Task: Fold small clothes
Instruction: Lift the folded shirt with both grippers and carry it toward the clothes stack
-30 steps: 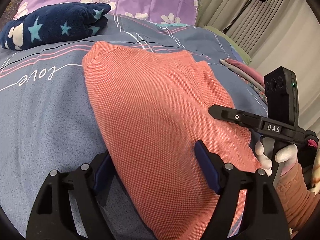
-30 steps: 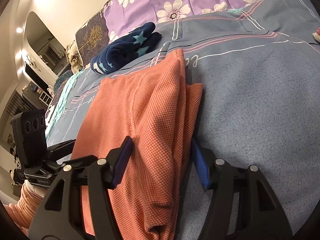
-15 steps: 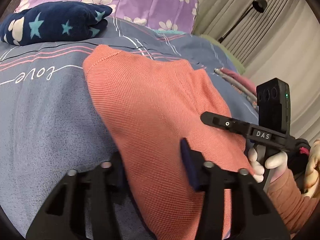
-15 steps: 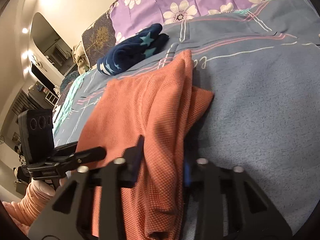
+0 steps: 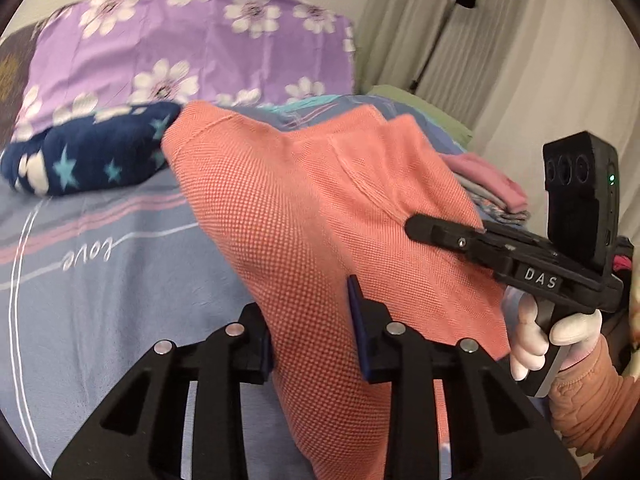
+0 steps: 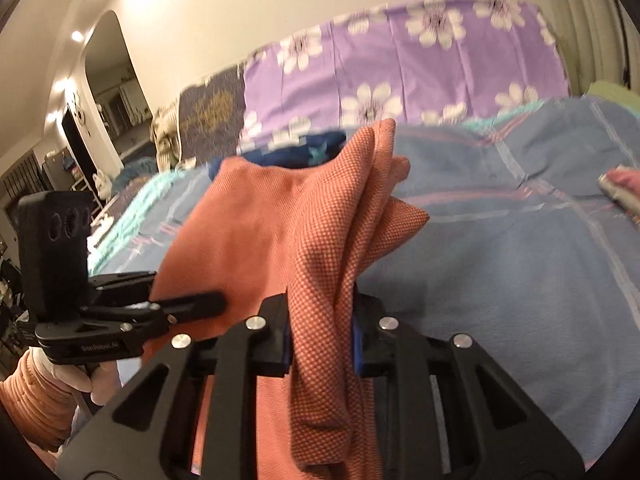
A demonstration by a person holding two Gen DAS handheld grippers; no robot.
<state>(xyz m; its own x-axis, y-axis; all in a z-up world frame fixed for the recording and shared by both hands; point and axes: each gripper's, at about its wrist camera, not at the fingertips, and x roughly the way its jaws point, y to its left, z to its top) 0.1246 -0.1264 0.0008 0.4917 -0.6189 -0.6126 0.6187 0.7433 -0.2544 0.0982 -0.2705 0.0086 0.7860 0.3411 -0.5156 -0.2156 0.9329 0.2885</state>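
Orange knit cloth (image 5: 304,216) is gripped at its near edge by both grippers and is lifted above the blue bedsheet (image 5: 100,292). The left gripper (image 5: 312,336) has just been closing; its blue pads (image 5: 354,320) now pinch one side of the cloth, with the fabric bunched between them. The right gripper (image 6: 320,332) has just been closing too, and it clamps the other side, where several folded layers hang down between its fingers. The far end of the cloth (image 6: 360,148) is raised and droops in loose folds. Behind the cloth a navy blanket with stars (image 5: 88,156) lies on the sheet, touching a purple flowered pillow (image 5: 192,48). A gloved hand (image 5: 536,340) holds the handle of the right gripper. Folded pink clothes (image 5: 488,184) lie near the right edge of the bed.
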